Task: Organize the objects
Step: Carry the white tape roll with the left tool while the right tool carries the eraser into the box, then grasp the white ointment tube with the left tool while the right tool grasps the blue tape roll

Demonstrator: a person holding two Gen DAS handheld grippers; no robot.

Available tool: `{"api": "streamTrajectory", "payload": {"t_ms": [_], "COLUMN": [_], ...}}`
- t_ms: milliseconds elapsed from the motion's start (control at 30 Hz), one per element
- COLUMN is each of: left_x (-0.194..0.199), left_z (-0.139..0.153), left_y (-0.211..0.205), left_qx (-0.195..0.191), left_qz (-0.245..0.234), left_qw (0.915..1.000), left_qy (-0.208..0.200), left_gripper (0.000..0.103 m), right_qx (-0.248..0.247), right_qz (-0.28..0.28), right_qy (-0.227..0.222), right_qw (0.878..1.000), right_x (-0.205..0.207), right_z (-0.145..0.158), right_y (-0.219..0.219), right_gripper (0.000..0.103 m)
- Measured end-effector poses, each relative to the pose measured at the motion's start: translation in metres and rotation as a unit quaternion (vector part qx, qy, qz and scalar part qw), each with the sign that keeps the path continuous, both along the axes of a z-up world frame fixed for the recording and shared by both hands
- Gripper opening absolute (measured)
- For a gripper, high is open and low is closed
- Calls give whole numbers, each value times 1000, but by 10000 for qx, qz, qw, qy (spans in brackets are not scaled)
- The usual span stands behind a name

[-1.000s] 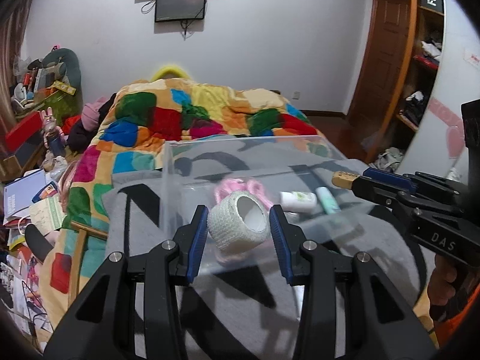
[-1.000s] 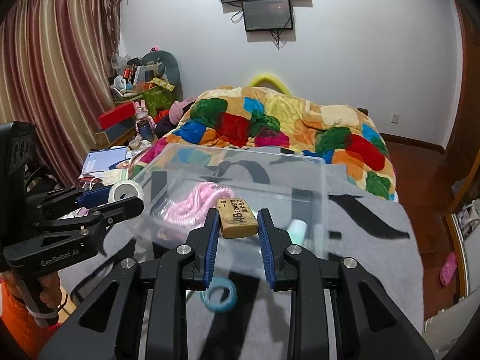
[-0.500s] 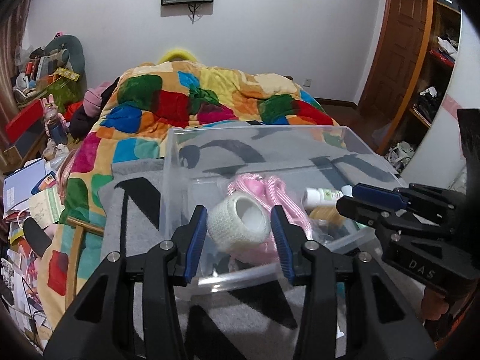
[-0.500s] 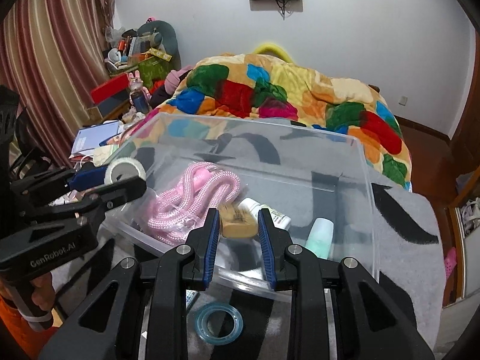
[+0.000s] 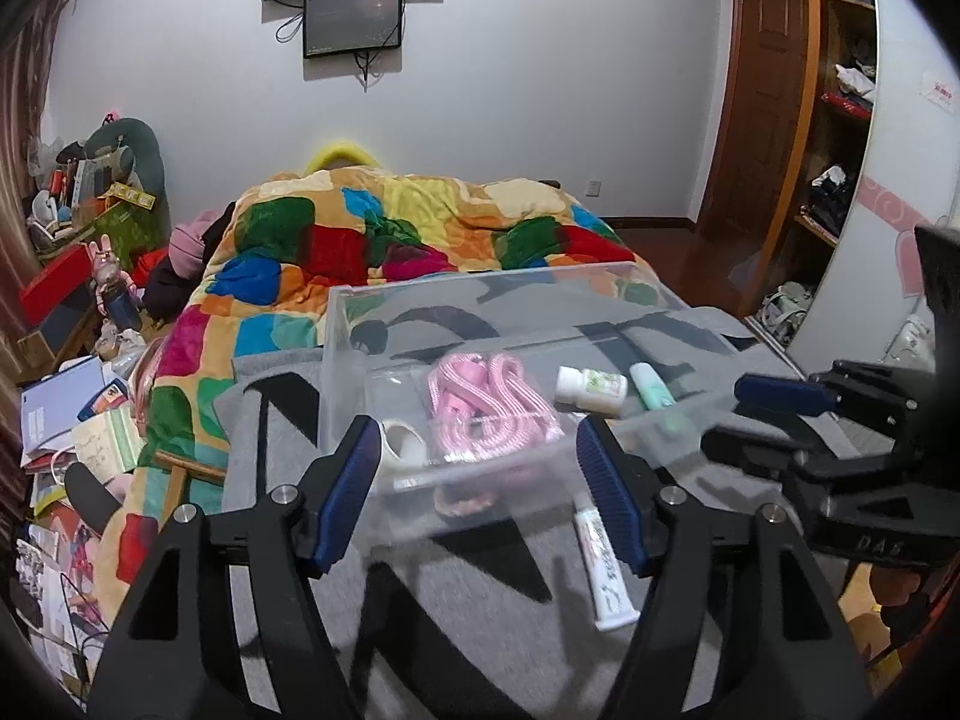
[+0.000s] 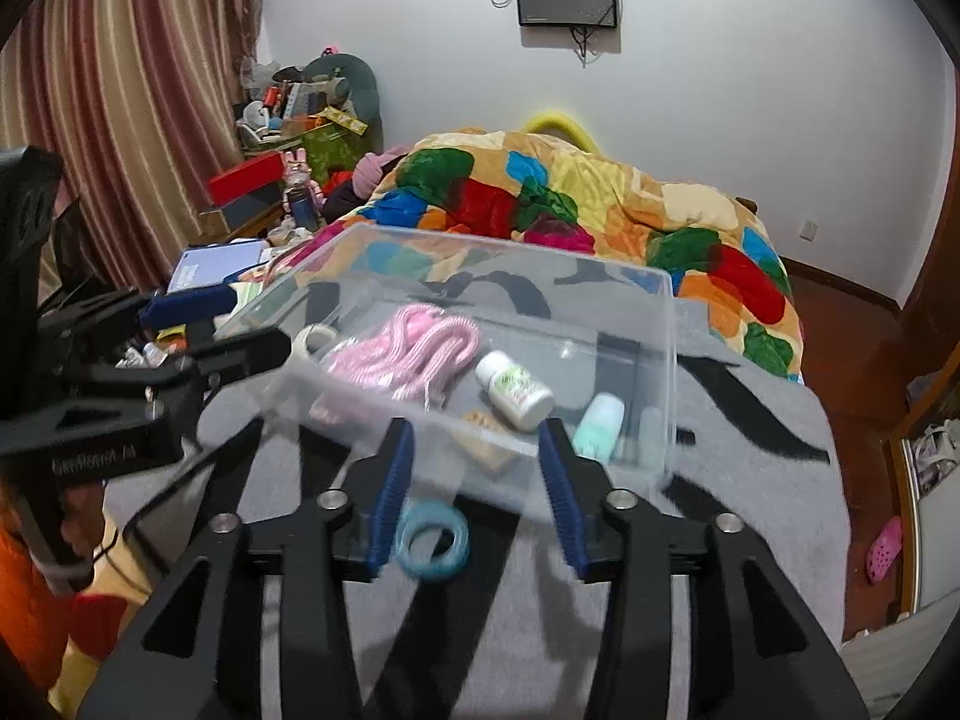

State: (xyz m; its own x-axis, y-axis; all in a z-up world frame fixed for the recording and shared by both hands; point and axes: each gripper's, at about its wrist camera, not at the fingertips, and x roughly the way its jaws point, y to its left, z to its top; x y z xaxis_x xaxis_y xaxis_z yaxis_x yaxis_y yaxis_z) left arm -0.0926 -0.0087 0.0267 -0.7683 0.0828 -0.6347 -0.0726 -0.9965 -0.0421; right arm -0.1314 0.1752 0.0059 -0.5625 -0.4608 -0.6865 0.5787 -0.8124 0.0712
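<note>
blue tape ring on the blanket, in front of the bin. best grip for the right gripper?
The blue tape ring lies flat on the gray blanket, hole facing up, just short of the clear bin. Probably come straight down with the right gripper, one jaw in the hole and one outside, pinching the near wall, away from the bin.

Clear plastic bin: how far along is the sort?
Done: the clear plastic bin holds the white tape roll, pink rope bundle, white bottle with green label, mint-green tube and tan block. In hand: nothing; the left tool and right tool are both open. Left: the blue tape ring and white tube on the grey blanket.
</note>
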Motion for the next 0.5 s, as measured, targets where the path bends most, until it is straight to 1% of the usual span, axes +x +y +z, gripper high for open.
{"api": "streamTrajectory", "payload": {"t_ms": [100,167,267,400,433,467,500], "left_x": [9,13,18,18,18,17,16], "left_z": [-6,-15,-28,-47,-50,-53,-56], "left_y": [3,6,11,17,19,22,24], "left_qx": [68,109,85,167,181,191,199], "left_qz": [-51,-101,-150,-256,-275,-303,-333], "left_qw": [9999,9997,9991,9969,9965,9960,9957], "left_qy": [-74,-199,-389,-727,-770,-813,-843], "left_gripper": [68,68,68,67,67,66,65], "right_qx": [95,198,374,412,403,339,289], "right_qz": [126,243,339,319,292,263,261], "right_qy": [-55,-125,-293,-541,-589,-648,-693], "right_qw": [9999,9994,9983,9972,9970,9970,9968], "right_x": [12,18,18,11,10,8,7], "right_z": [-8,-18,-36,-55,-58,-61,-61], "right_y": [0,-4,-13,-17,-17,-15,-12], "right_gripper": [44,44,44,44,37,34,34]}}
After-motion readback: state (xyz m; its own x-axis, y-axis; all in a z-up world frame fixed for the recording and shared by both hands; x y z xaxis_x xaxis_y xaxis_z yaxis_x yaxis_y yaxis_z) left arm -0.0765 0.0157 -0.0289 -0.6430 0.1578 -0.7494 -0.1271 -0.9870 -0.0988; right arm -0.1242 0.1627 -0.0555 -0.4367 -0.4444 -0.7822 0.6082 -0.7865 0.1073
